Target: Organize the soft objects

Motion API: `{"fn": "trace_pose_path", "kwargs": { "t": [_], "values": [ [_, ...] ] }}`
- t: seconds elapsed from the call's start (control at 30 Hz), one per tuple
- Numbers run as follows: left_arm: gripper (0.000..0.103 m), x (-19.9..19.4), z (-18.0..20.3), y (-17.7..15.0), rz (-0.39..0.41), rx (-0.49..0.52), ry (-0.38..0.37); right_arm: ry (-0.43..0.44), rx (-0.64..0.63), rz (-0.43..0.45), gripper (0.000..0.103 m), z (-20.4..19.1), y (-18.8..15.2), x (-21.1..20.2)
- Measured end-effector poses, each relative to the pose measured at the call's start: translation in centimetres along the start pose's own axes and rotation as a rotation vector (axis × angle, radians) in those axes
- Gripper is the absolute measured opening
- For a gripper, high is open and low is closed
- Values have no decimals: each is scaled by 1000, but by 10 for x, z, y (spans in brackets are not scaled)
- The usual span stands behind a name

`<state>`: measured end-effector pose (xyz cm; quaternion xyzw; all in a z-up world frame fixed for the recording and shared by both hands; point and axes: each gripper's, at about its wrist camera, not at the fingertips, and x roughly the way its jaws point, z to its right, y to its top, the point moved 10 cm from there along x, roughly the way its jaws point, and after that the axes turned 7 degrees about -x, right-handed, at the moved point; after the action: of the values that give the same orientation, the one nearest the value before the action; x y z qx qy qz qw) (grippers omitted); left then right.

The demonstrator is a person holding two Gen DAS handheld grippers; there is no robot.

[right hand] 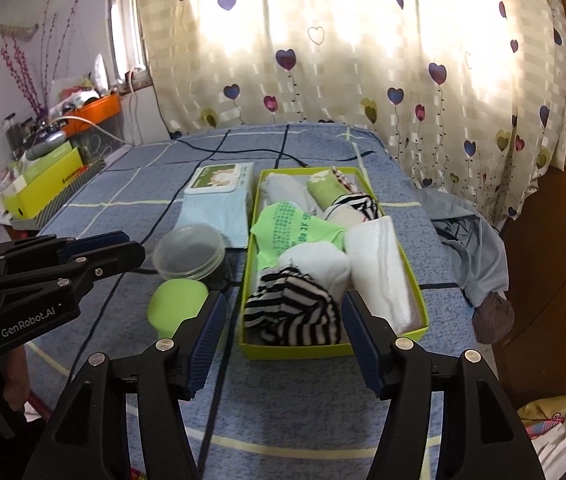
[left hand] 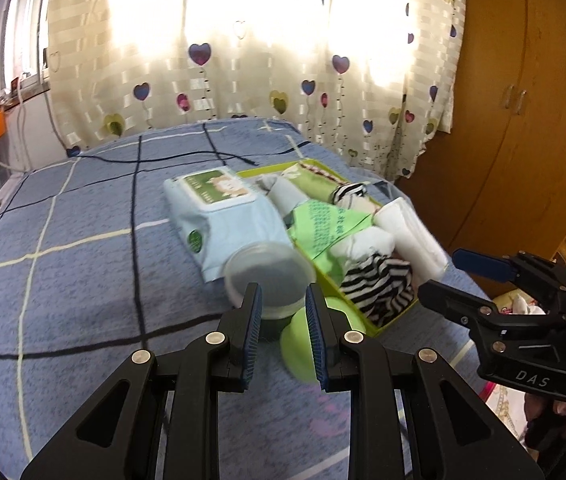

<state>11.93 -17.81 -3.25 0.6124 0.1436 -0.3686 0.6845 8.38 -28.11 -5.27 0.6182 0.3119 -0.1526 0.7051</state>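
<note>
Green squishy thing (right hand: 177, 306) sits on the bed just left of the box (right hand: 417, 330) near its front corner, looks light & soft so prob pinch it mid-body, w/ left gripper (left hand: 283, 326) part-open around nothing, right gripper (right hand: 283, 336) spread wide.

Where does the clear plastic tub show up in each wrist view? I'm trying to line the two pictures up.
Left wrist: clear plastic tub, lower centre, just beyond the left gripper.
Right wrist: tub, left of centre, left of the green box.
Shared landmark: wipes pack just behind the tub.
</note>
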Motion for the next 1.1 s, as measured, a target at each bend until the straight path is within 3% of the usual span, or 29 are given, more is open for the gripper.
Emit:
{"fn": "trace_pose_path", "kwargs": {
  "t": [0.37,1.1],
  "values": [
    [24,-12,-38,-17,-3,-68,71,33,-30,-19,60,-30,-4,6],
    [24,-2,-52,-30,-42,-87,102,37,-29,-53,61,-34,-8,21]
  ]
}}
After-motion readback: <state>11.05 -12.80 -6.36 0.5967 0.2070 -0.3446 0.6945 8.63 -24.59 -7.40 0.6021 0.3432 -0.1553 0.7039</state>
